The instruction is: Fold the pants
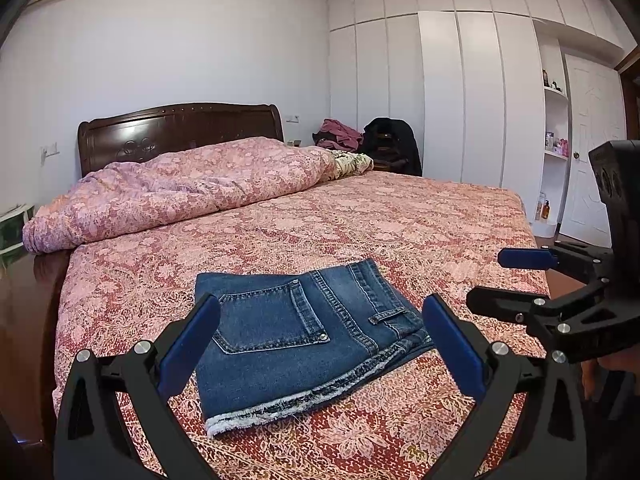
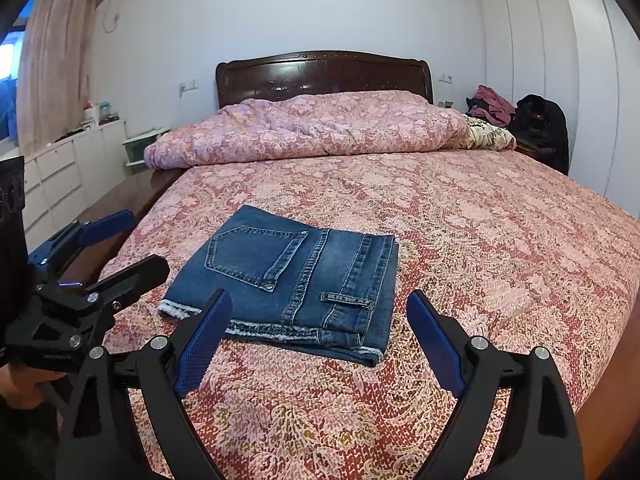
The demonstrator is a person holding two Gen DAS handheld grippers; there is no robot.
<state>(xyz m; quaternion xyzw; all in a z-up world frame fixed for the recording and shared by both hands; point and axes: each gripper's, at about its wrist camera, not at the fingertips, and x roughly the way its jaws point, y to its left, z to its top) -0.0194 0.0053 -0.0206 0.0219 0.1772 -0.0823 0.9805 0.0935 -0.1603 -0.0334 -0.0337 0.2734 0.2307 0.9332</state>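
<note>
The blue denim pants lie folded into a compact rectangle on the floral bedspread, back pocket up and frayed hem toward me. My left gripper stands open just in front of the near edge of the pants, nothing between its blue pads. To its right, my right gripper hangs open beside the pants, also empty. In the right wrist view the folded pants lie ahead of the open right gripper, and the left gripper is open at the pants' left side.
A rolled pink duvet lies across the head of the bed under a dark wooden headboard. White wardrobes fill the right wall, with a chair of clothes beside the bed. White drawers line the left wall.
</note>
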